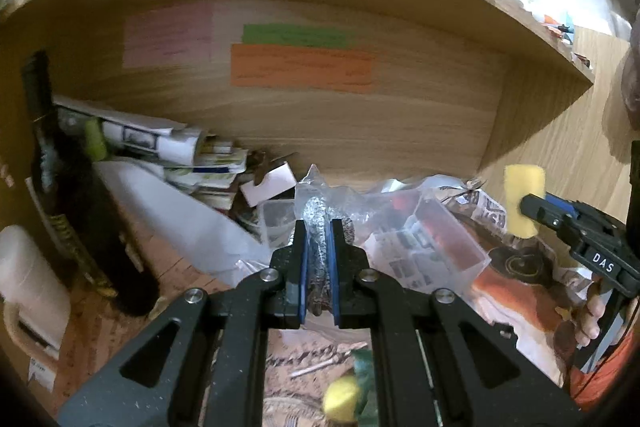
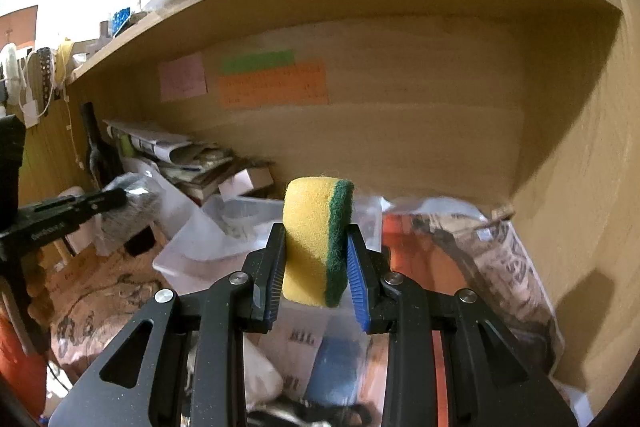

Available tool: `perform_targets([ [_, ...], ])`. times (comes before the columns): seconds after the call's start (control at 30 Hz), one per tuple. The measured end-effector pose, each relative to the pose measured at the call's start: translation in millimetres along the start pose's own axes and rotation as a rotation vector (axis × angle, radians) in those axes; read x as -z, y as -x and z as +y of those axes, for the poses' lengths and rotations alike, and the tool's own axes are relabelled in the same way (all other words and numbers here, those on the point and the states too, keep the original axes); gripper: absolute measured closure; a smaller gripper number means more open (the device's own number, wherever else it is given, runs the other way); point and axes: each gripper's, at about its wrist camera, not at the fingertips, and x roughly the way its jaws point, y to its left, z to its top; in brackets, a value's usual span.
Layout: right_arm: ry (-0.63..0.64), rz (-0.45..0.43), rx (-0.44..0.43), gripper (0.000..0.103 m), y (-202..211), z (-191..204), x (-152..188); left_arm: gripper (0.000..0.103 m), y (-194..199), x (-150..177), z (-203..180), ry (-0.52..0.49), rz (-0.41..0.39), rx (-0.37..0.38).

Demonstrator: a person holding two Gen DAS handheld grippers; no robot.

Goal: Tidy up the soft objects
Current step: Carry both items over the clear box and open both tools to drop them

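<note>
Yellow sponge [image 2: 318, 241] clamped in right gripper [image 2: 316, 267] fingers; left gripper [image 1: 319, 247] fingers pinch blurred silvery scrubber [image 1: 318, 227].

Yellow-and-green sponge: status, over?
Right hand-held gripper shut on yellow-and-green foam sponge. Left hand-held gripper shut on silvery mesh scourer. Clear plastic boxes clutter below.

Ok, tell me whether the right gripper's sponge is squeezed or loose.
Squeezed: the right gripper pinches the sponge between both pads, yellow foam bulging above.
</note>
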Motion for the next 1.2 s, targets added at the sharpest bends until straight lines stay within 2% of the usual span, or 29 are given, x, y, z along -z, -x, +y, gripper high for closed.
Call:
perform_targets([
  [0.23, 0.031, 0.038, 0.009, 0.076, -33, -1, -9, 0.095, -43, -11, -6, 0.020, 0.055, 0.007],
  [0.67, 0.024, 0.245, 0.008, 0.076, -105, -11, 11, 0.095, -123, 6, -14, -0.041, 0.253, -0.028],
  [0.83, 0.022, 0.320, 0.015, 0.076, -126, -13, 22, 0.095, -139, 16, -21, -0.071, 0.305, -0.033],
  [1.03, 0.032, 0.357, 0.017, 0.076, -135, -11, 29, 0.095, -144, 20, -24, -0.083, 0.342, -0.029],
  [1.13, 0.045, 0.362, 0.019, 0.074, -134, -9, 29, 0.086, -141, 17, -24, -0.080, 0.343, -0.022],
  [1.2, 0.050, 0.358, 0.020, 0.068, -134, -9, 28, 0.076, -140, 14, -22, -0.073, 0.332, -0.020],
])
